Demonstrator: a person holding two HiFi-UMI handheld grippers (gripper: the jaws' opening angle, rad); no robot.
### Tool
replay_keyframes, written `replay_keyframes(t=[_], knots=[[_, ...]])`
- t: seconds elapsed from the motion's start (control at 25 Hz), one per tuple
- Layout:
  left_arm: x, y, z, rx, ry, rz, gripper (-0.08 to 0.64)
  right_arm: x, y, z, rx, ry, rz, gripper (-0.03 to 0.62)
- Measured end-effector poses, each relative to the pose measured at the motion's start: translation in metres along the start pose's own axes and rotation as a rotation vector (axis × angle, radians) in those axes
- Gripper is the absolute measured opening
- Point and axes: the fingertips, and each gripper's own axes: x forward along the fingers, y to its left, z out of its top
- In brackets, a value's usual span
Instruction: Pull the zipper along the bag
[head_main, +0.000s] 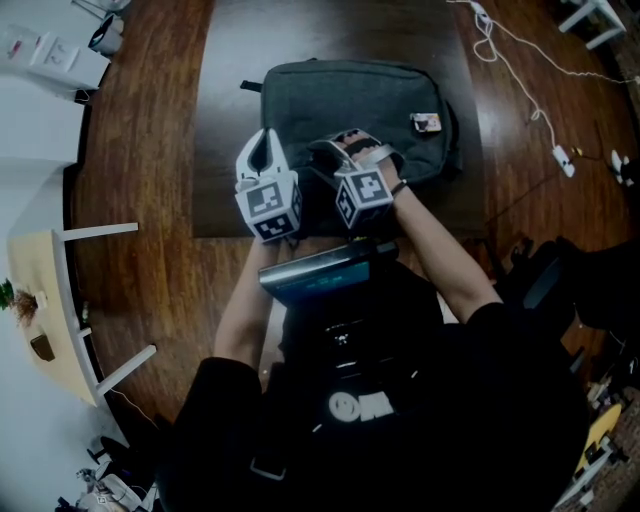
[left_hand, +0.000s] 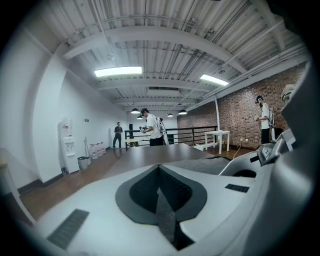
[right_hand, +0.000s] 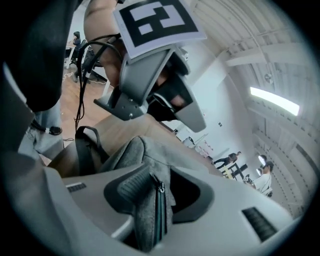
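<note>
A grey backpack (head_main: 350, 110) lies flat on the dark table (head_main: 225, 60). Both grippers are at its near edge. My left gripper (head_main: 265, 150) is shut, with a narrow grey fabric strip (left_hand: 166, 220) pinched between its pads (left_hand: 135, 192). My right gripper (head_main: 352, 148) straddles a raised fold of the bag (right_hand: 140, 160) that carries the teal zipper (right_hand: 159, 215) and its small metal pull (right_hand: 161, 188). The fold leans on one pad (right_hand: 127, 187), while a dark gap shows at the other pad. In the right gripper view the left gripper's marker cube (right_hand: 155, 22) hangs just above.
A small tag (head_main: 427, 122) sits on the bag's right side, and a dark carry strap (right_hand: 85, 150) hangs at its end. A white cable (head_main: 520, 70) trails over the wood floor to the right. A pale table (head_main: 60, 300) stands to the left. Several people stand far off.
</note>
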Motion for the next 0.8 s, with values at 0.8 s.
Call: replay_keyframes(t=[0.8], knots=[[0.02, -0.026, -0.025, 0.004, 0.043, -0.108, 0.005, -0.024, 0.001, -0.012, -0.116, 0.047, -0.02, 0.011]])
